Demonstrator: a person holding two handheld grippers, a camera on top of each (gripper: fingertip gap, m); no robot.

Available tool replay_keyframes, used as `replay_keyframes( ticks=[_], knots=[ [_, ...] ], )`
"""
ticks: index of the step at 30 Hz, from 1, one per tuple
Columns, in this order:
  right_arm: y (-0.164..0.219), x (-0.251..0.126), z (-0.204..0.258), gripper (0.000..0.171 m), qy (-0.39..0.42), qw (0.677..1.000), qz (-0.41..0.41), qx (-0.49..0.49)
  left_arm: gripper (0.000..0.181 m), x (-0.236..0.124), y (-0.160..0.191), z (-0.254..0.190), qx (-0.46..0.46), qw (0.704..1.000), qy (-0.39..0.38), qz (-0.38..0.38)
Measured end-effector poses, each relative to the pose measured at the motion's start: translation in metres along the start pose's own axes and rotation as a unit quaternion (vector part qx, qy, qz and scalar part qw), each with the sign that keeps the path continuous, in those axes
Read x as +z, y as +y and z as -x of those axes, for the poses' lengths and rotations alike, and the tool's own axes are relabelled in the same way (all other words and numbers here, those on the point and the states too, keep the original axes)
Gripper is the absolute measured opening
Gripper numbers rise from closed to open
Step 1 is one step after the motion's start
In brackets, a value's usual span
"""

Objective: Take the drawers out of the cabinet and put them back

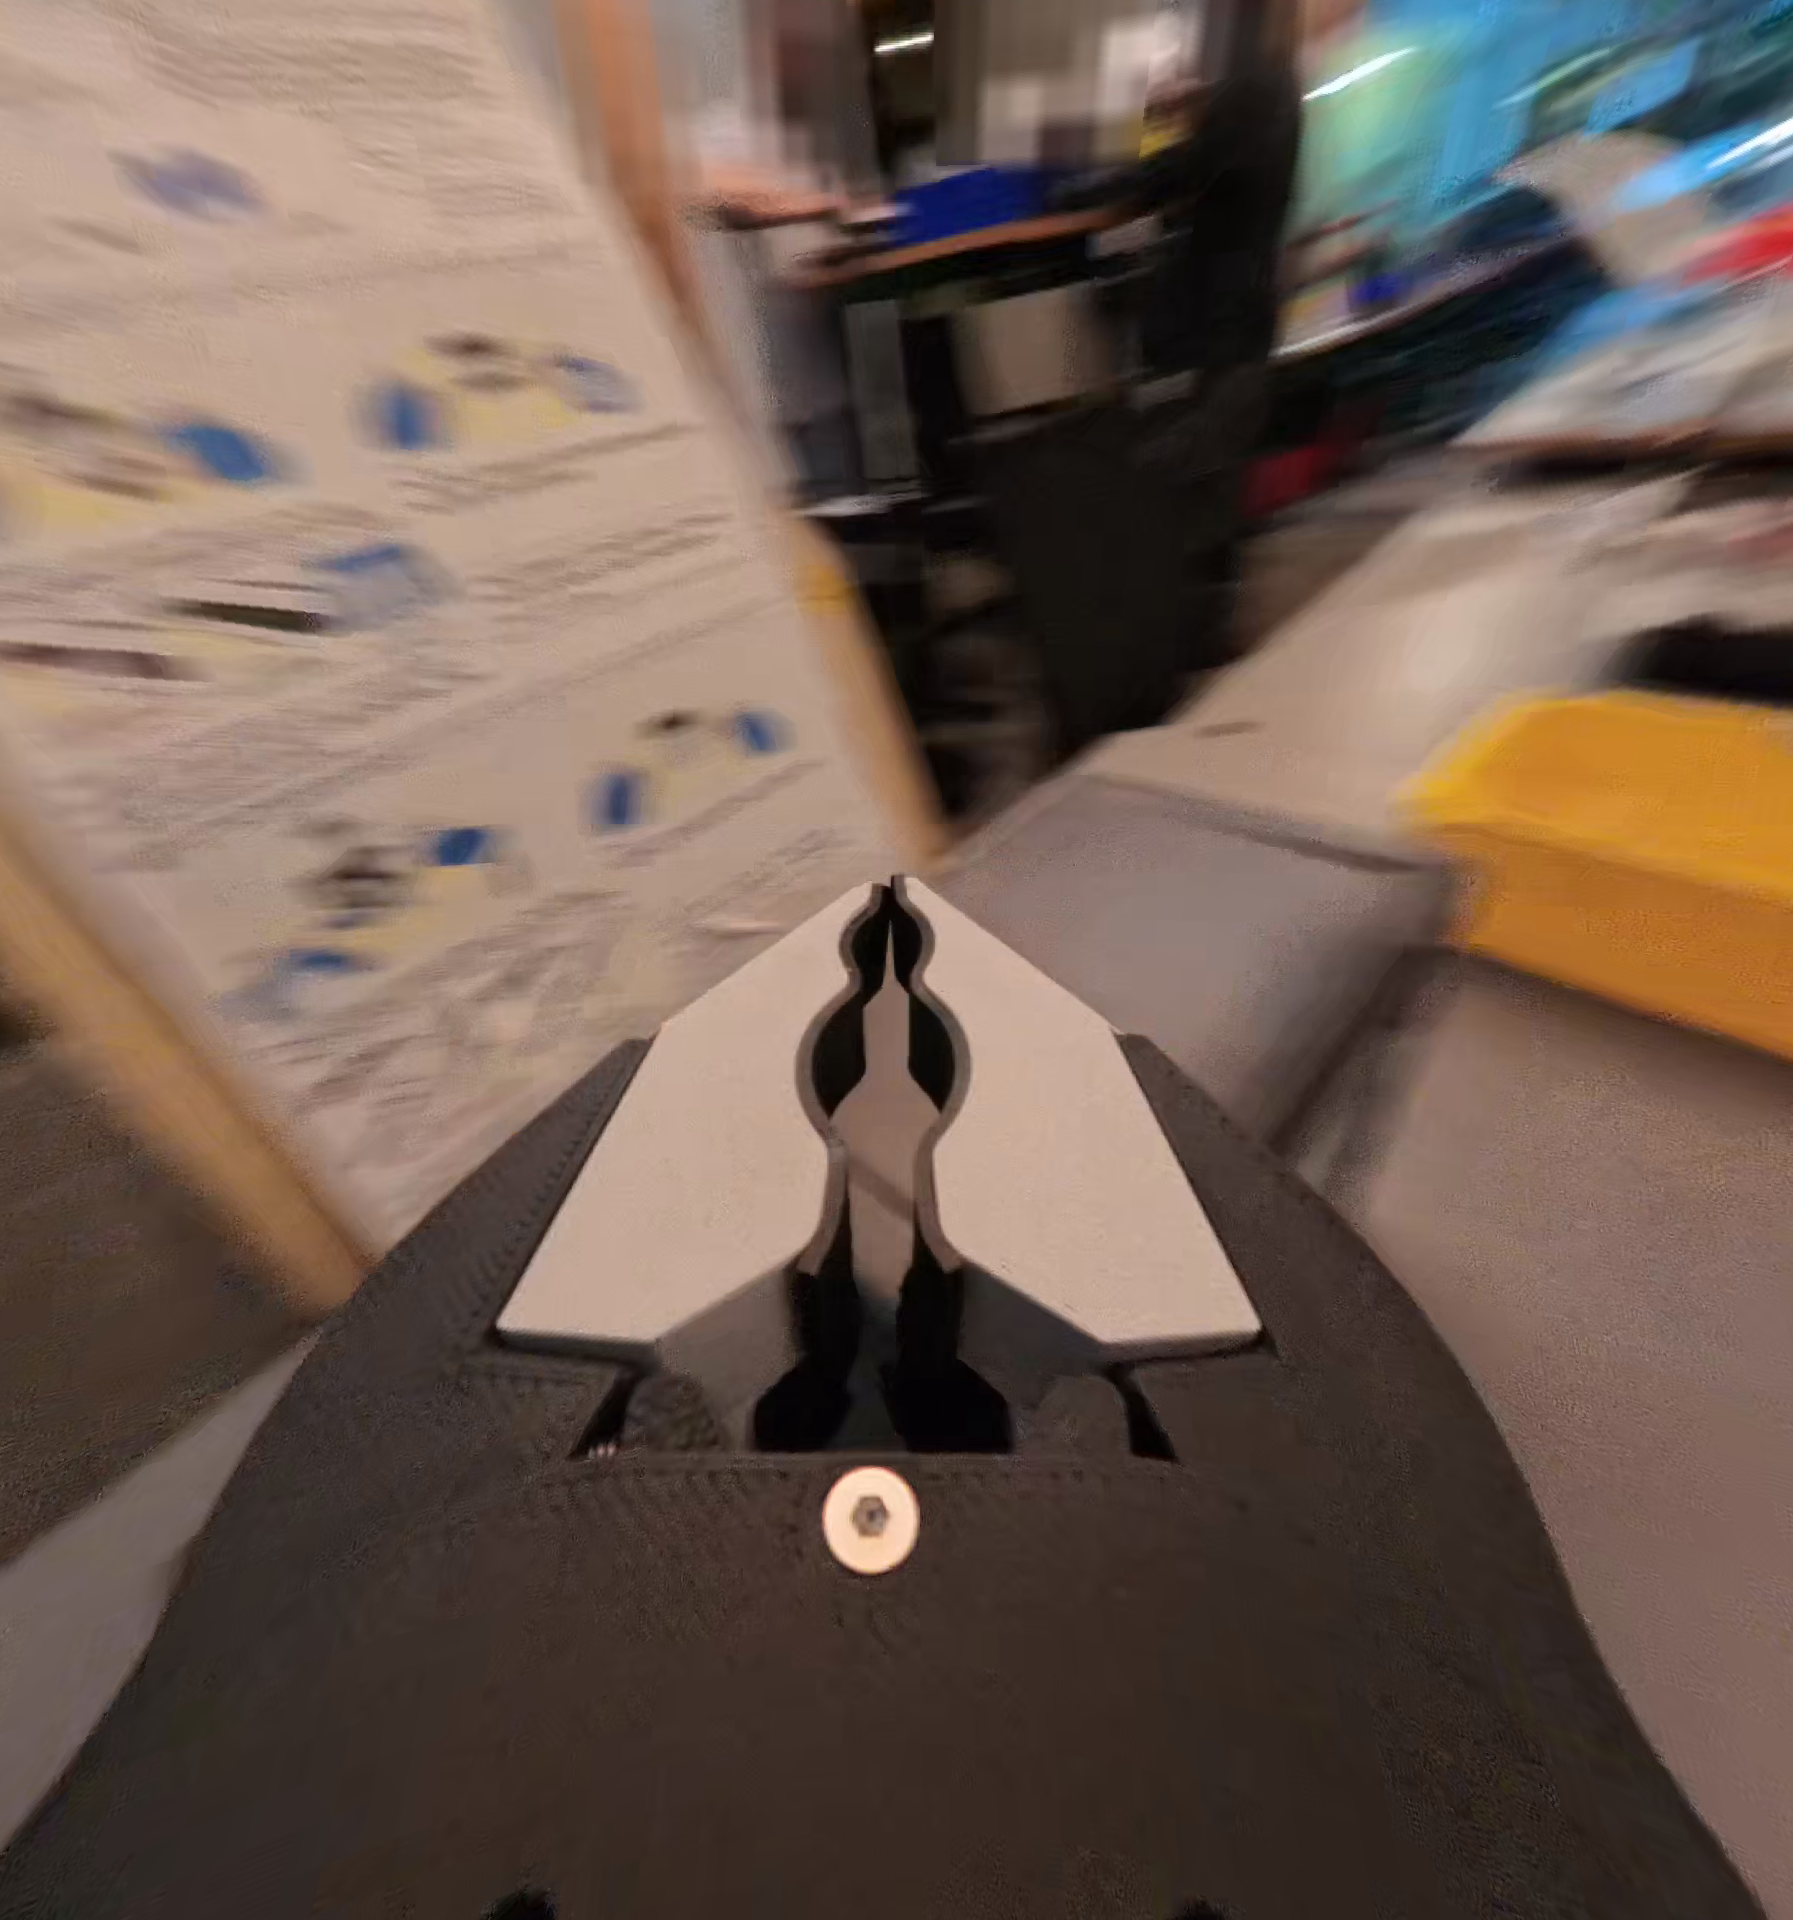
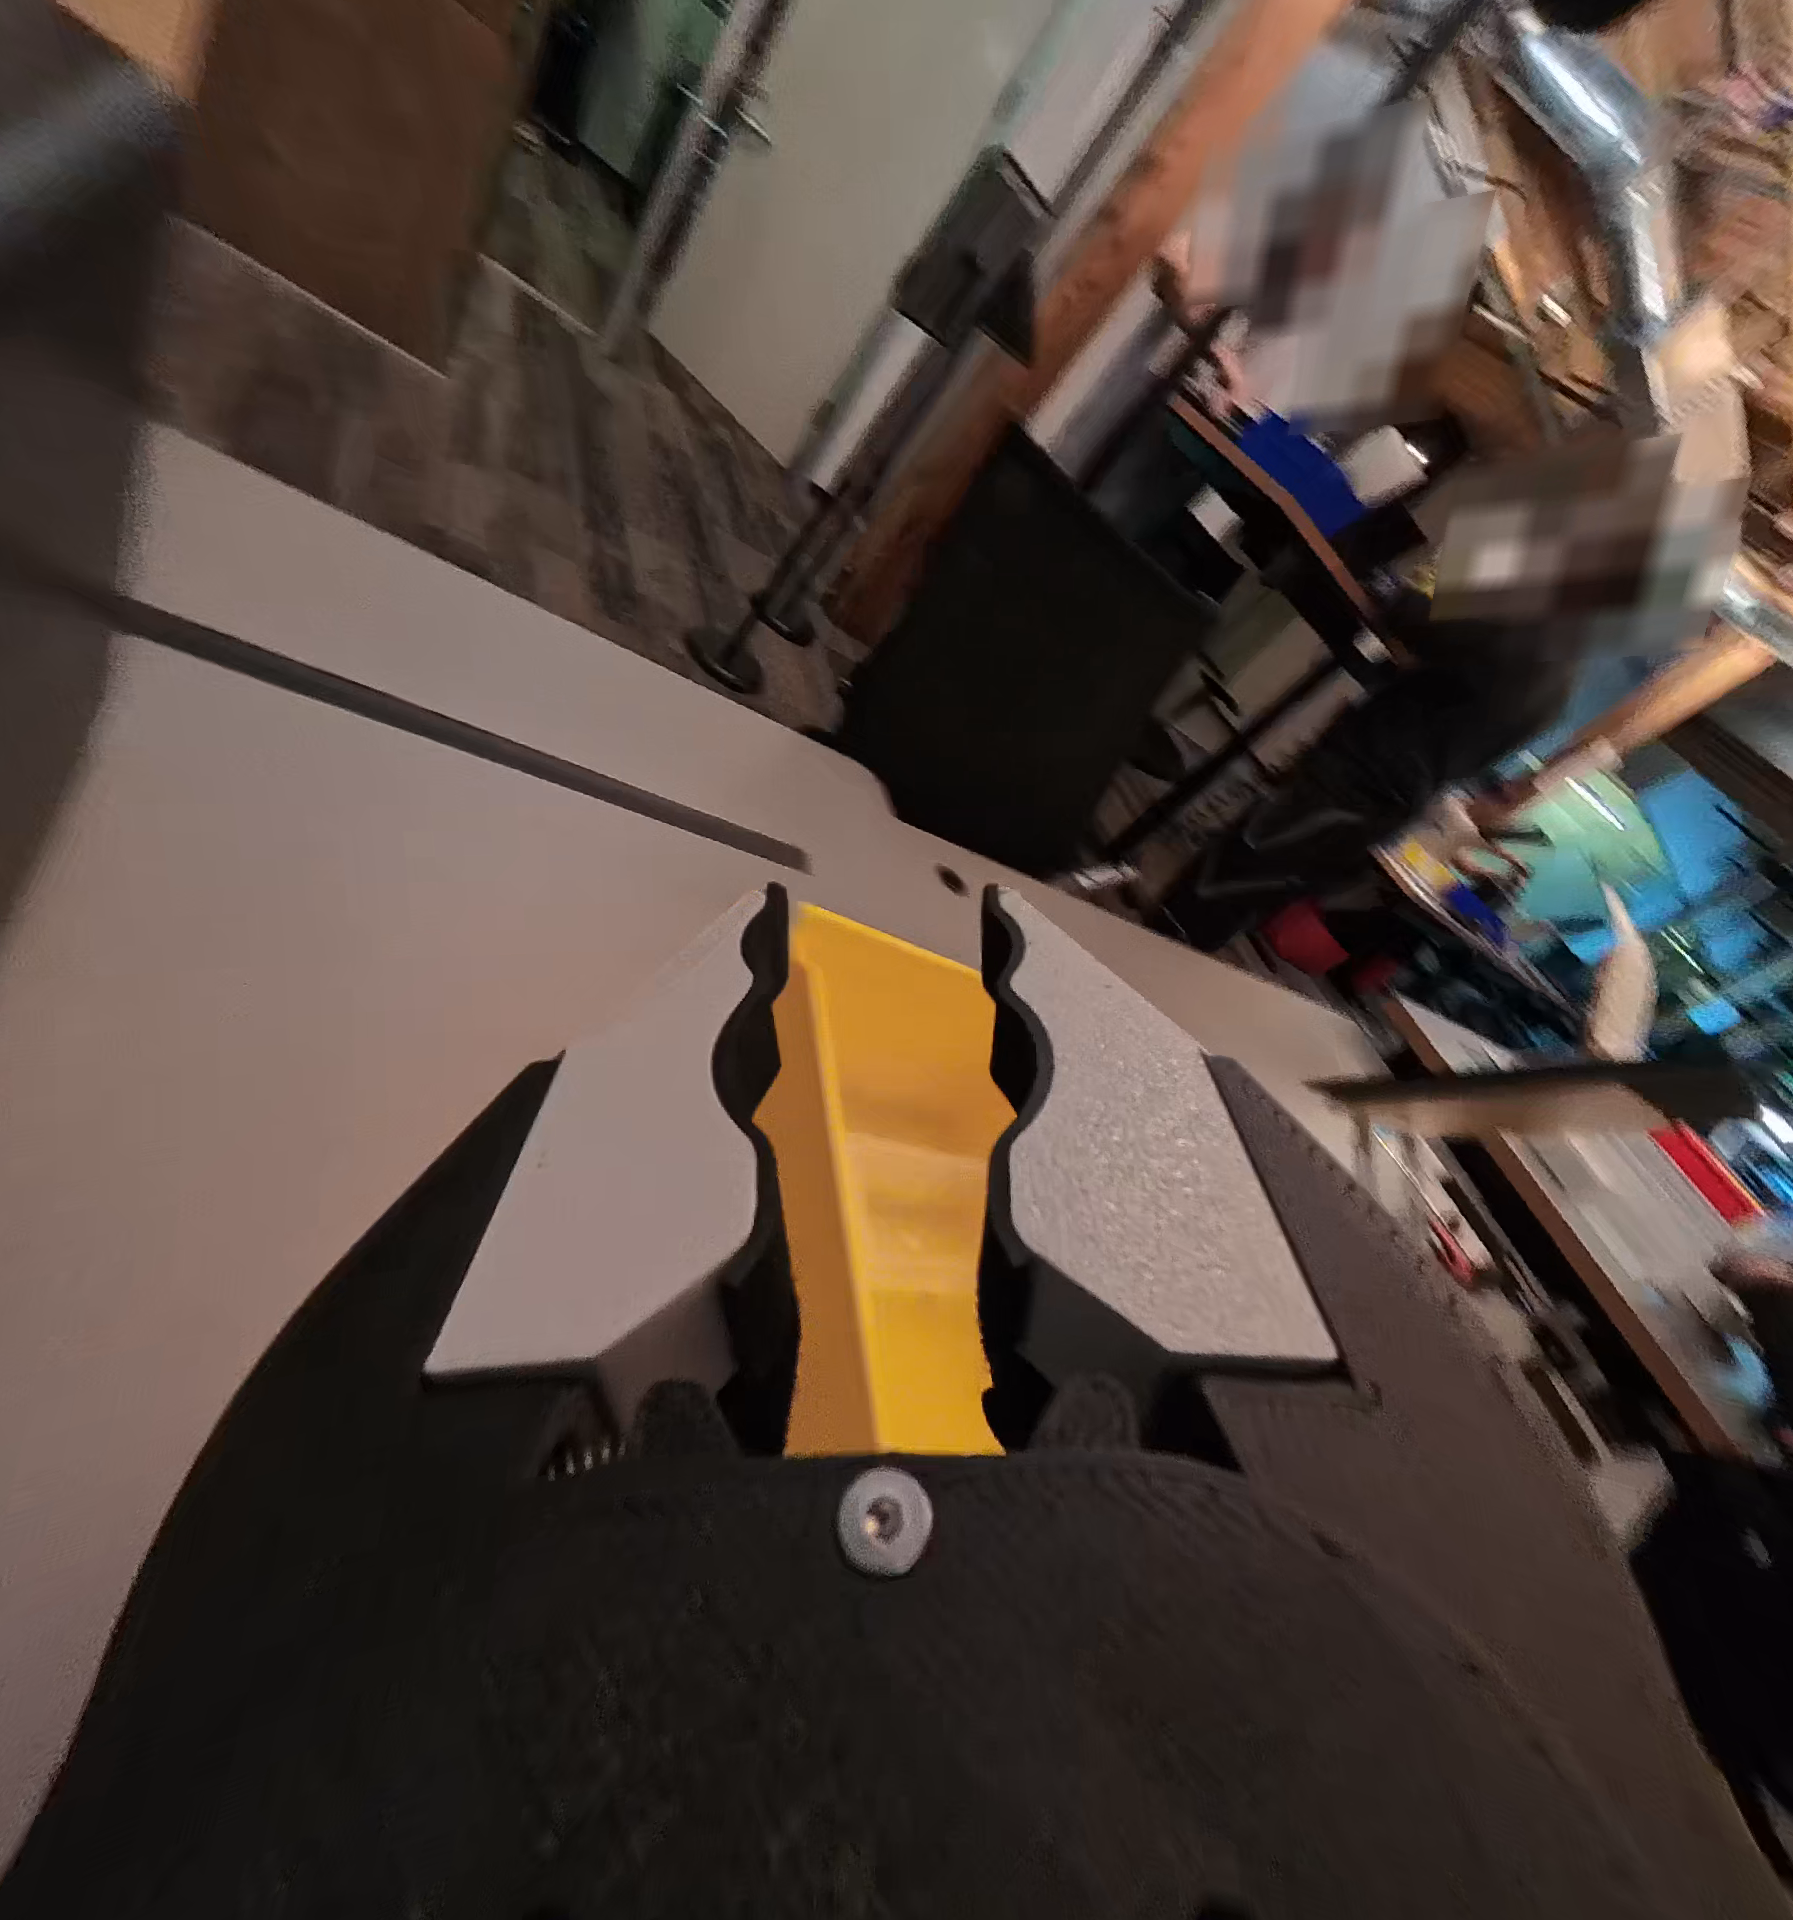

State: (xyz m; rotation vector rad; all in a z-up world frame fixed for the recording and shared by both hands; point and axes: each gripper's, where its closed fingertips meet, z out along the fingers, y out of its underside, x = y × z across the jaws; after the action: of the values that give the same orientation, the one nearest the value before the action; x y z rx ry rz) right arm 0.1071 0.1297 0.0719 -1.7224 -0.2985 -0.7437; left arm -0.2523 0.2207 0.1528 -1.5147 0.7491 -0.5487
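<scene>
A yellow plastic drawer (image 2: 881,1195) fills the gap between the fingers of my right gripper (image 2: 881,902), which is shut on it; I look along its open inside. The drawer is held over the grey table (image 2: 352,883). In the left wrist view the yellow drawer (image 1: 1650,862) shows at the right, over the same grey table (image 1: 1494,1247). My left gripper (image 1: 892,885) is shut and empty, its tips touching, to the left of the drawer. The cabinet is not in view. Both views are blurred.
A large white poster board (image 1: 352,520) on a wooden frame stands to the left of the table. Dark shelves and cluttered desks (image 1: 1027,364) lie beyond the table's far edge. A black box (image 2: 1006,644) stands on the carpet past the table corner. There is about 40 cm between the tips of the two grippers.
</scene>
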Motion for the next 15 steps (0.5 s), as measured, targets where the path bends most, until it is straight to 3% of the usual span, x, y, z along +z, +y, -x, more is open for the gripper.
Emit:
replay_keyframes(
  ticks=[2,5,10,15],
  knots=[
    [-0.023,-0.010,0.037,0.038,-0.057,0.996,-0.063,-0.025,0.000,-0.005,-0.007,-0.013,-0.058,0.994,0.087,-0.027],
    [-0.049,-0.033,0.101,0.038,-0.118,0.976,-0.156,-0.097,0.000,-0.009,0.001,-0.005,-0.069,0.992,0.101,-0.018],
    [-0.049,-0.041,0.214,0.038,-0.216,0.932,-0.220,-0.191,0.007,-0.002,0.035,-0.008,-0.079,0.985,0.138,0.060],
    [-0.060,-0.046,0.263,0.038,-0.189,0.896,-0.302,-0.265,0.002,0.006,0.052,-0.015,-0.062,0.981,0.153,0.103]
  ],
)
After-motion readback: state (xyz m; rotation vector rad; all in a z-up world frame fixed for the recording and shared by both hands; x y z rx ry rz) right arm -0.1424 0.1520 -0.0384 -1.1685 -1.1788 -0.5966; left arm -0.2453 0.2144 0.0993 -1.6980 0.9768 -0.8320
